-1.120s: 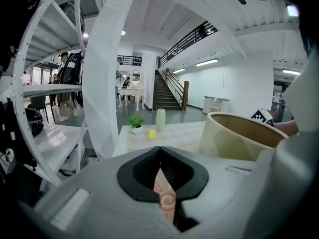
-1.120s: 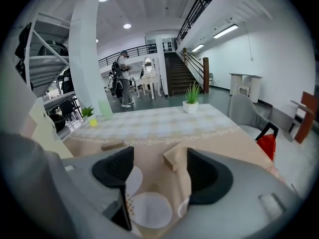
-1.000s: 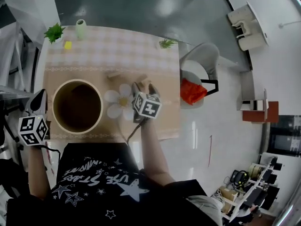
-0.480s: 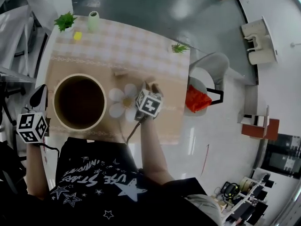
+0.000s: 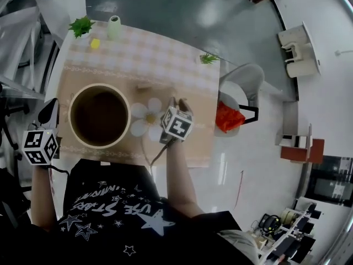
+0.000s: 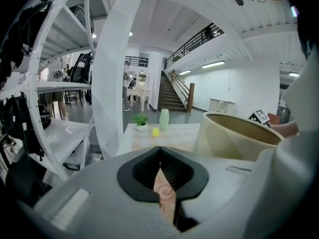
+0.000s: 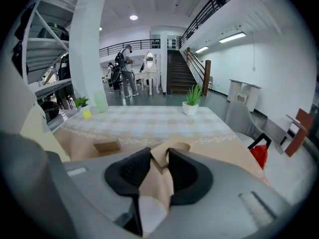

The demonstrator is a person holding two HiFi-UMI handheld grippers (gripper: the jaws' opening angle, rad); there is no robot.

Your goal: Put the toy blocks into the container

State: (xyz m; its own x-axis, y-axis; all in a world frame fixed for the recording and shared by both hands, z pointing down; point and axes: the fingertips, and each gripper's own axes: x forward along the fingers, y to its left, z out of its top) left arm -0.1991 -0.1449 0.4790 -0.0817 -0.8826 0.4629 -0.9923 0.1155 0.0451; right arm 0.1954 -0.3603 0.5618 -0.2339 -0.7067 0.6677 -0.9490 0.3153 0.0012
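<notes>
A round beige container (image 5: 76, 131) stands on the left of the table. To its right, my right gripper (image 5: 175, 101) reaches over a white flower-shaped mat (image 5: 144, 119). Its jaws have just been closing and now press on a tan wooden block (image 7: 174, 147) between the pads (image 7: 130, 169). A second, rectangular wooden block (image 5: 144, 85) lies flat on the cloth further back, also seen as the rectangular block (image 7: 107, 146) left of the jaws. My left gripper (image 5: 51, 110) hangs off the table's left edge beside the container (image 6: 234, 138), shut with nothing in it.
At the table's far edge stand a small plant (image 5: 81, 25), a pale green vase (image 5: 114, 26), a yellow item (image 5: 95, 43) and another small plant (image 5: 208, 58). A grey chair (image 5: 242, 81) with a red bag (image 5: 227, 119) sits right of the table. White shelving (image 6: 65, 83) rises at the left.
The head view has shifted a little. My right gripper stays over the block by the flower mat, and the left gripper keeps its place beside the table.
</notes>
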